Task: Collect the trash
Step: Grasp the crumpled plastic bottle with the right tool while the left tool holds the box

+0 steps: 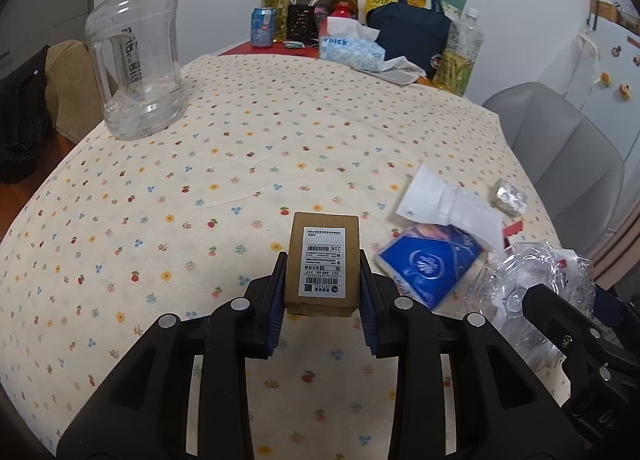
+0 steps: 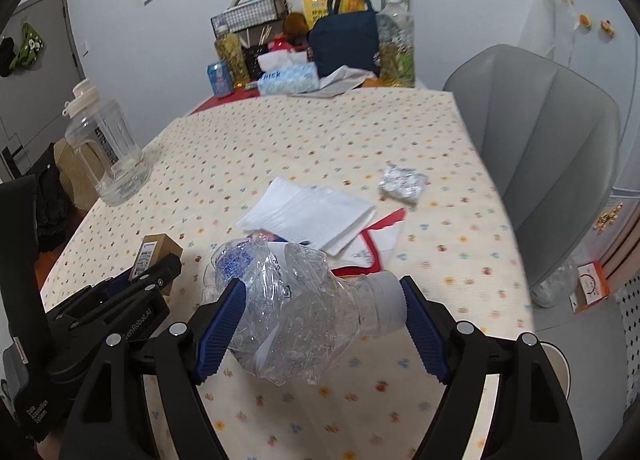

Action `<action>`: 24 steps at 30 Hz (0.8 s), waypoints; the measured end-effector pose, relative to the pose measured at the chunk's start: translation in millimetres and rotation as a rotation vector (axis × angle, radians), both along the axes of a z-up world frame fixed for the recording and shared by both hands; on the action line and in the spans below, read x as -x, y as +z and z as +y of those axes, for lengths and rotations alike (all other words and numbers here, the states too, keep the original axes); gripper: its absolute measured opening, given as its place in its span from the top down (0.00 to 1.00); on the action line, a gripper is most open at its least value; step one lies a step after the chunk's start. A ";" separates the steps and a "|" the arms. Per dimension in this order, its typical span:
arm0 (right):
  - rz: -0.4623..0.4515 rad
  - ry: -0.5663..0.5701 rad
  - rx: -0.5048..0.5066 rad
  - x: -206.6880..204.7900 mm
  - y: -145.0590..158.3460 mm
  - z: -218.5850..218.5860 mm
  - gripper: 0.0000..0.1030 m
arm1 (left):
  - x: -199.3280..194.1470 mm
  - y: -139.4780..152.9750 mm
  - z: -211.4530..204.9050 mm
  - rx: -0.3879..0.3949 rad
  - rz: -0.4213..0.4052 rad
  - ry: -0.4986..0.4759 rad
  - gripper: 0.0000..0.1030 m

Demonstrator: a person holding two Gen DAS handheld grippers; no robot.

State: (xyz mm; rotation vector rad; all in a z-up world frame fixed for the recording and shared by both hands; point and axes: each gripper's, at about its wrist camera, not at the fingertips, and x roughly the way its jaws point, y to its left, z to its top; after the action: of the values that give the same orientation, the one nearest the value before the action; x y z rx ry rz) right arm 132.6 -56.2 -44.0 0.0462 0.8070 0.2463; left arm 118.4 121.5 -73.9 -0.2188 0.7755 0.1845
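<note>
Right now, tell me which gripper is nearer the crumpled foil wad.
Right. The right gripper, clamped on the crushed plastic bottle, sits on the foil wad's side of the table. The left gripper, holding the cardboard box, is farther off.

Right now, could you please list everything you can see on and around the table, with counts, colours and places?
cardboard box: 1, brown with white label, in the left gripper.
crushed bottle: 1, clear plastic, in the right gripper.
white papers: a small stack, mid-table.
blue packet: 1, under the papers' near edge.
foil wad: 1, silver, by the chair side.
water jug: 1, clear, cream lid, left edge.
tissue box: 1, blue and white, far end.
navy bag: 1, far end.
drink can: 1, blue, far end.
chair: 1, grey, right of the table.
tablecloth: 1, cream, flower-dotted.
left gripper: black, blue pads.
right gripper: black, blue pads.
</note>
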 end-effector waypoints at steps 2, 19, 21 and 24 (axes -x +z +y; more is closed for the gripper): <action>-0.012 -0.010 -0.002 5.8 4.5 -7.7 0.26 | 2.7 3.9 -6.6 -0.003 -0.010 -0.009 0.69; -0.111 -0.114 -0.004 61.6 34.0 -96.5 0.26 | 16.3 29.4 -89.4 -0.023 -0.072 -0.168 0.69; -0.110 -0.145 0.010 64.1 34.8 -108.0 0.26 | 15.3 30.1 -101.2 -0.024 -0.072 -0.193 0.69; -0.107 -0.198 0.022 66.8 36.6 -127.7 0.26 | 12.6 32.1 -119.8 -0.027 -0.074 -0.229 0.69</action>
State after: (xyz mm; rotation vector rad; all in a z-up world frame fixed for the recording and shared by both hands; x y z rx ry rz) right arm 65.8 -183.8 -7.5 0.0906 0.6928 0.0525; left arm 105.9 1.7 -41.8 -0.1093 0.7182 -0.0298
